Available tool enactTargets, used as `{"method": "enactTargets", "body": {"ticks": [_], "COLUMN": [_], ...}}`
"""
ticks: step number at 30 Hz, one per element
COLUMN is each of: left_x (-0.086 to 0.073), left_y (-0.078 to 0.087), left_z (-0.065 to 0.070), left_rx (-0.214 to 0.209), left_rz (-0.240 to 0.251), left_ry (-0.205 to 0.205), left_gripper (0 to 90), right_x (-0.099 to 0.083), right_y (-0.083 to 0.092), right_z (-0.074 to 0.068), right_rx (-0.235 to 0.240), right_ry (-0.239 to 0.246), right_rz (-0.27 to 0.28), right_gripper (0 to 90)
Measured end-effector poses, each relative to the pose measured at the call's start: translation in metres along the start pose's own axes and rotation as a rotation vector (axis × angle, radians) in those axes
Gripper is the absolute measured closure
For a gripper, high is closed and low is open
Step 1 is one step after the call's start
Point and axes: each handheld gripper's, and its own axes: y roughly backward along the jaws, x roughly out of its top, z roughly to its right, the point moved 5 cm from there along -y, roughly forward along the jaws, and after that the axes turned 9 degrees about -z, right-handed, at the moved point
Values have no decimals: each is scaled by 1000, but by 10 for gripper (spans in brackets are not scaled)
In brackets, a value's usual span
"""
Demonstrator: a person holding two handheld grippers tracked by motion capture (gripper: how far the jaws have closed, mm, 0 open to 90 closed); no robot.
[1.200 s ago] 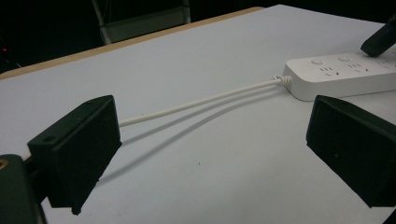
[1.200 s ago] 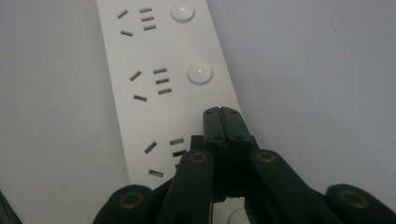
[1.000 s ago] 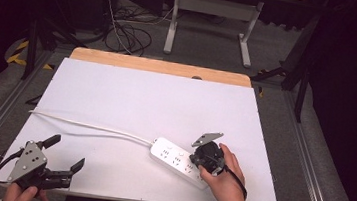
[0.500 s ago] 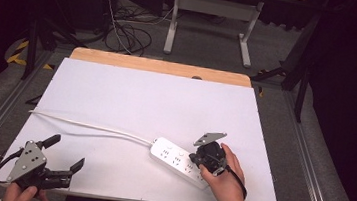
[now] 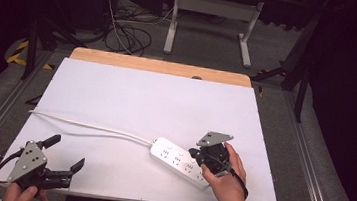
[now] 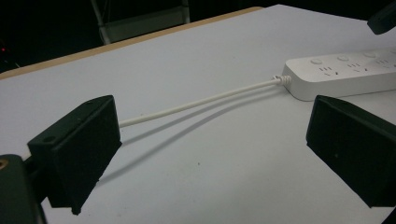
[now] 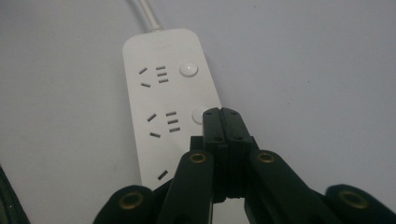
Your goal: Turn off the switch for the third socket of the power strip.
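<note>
— Right gripper (image 7: 221, 111) first: how do its jaws stand?

— Pressed flat together, nothing between them. In the right gripper view the joined tips sit on or just over the second round button (image 7: 200, 113) of the white power strip (image 7: 168, 93); whether they actually press it cannot be told.

— And where does the strip lie?

— On the white table top (image 5: 141, 96), toward the near right, lying at a slant. In the high view the strip (image 5: 178, 160) runs from its cord end at the left down to the person's right hand (image 5: 226, 178), which covers its far end. The right gripper (image 5: 200, 155) points at the strip's middle from that hand.

— The cord?

— A thin white cord (image 5: 88, 127) leaves the strip's left end and trails across the board to its left edge.

— What of the left gripper?

— It (image 5: 62, 158) hovers at the near left corner, held in the left hand (image 5: 23, 195), well apart from the strip. Its jaws gape wide and hold nothing. In the left gripper view (image 6: 210, 154) the cord (image 6: 196, 103) and the strip's end (image 6: 336, 77) lie beyond the two black pads (image 6: 79, 149).

— Anything else on the strip?

— Socket slots beside each button, with another button (image 7: 188, 69) nearer the cord.
</note>
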Motion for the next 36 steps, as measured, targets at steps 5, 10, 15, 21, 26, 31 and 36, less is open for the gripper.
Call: {"method": "enactTargets", "body": {"ticks": [5, 10, 15, 21, 26, 31, 36], "left_x": [0, 0, 0, 0, 0, 0, 0], "left_y": [0, 0, 0, 0, 0, 0, 0], "left_z": [0, 0, 0, 0, 0, 0, 0], "left_rx": [-1, 2, -1, -1, 0, -2, 2], "left_rz": [0, -1, -1, -1, 0, -1, -1], "left_ry": [-1, 0, 1, 1, 1, 1, 1], "left_gripper": [34, 34, 34, 34, 34, 34, 34], "right_x": [2, 3, 3, 7, 5, 7, 9], "right_y": [5, 8, 7, 11, 12, 15, 18], "right_z": [-1, -1, 0, 0, 0, 1, -1], "right_rx": [-19, -18, -2, 19, 52, 57, 62], "right_ry": [50, 48, 43, 49, -25, 20, 36], "right_rz": [41, 62, 69, 147, 139, 206, 233], "right_gripper": [856, 806, 642, 423, 341, 312, 284]}}
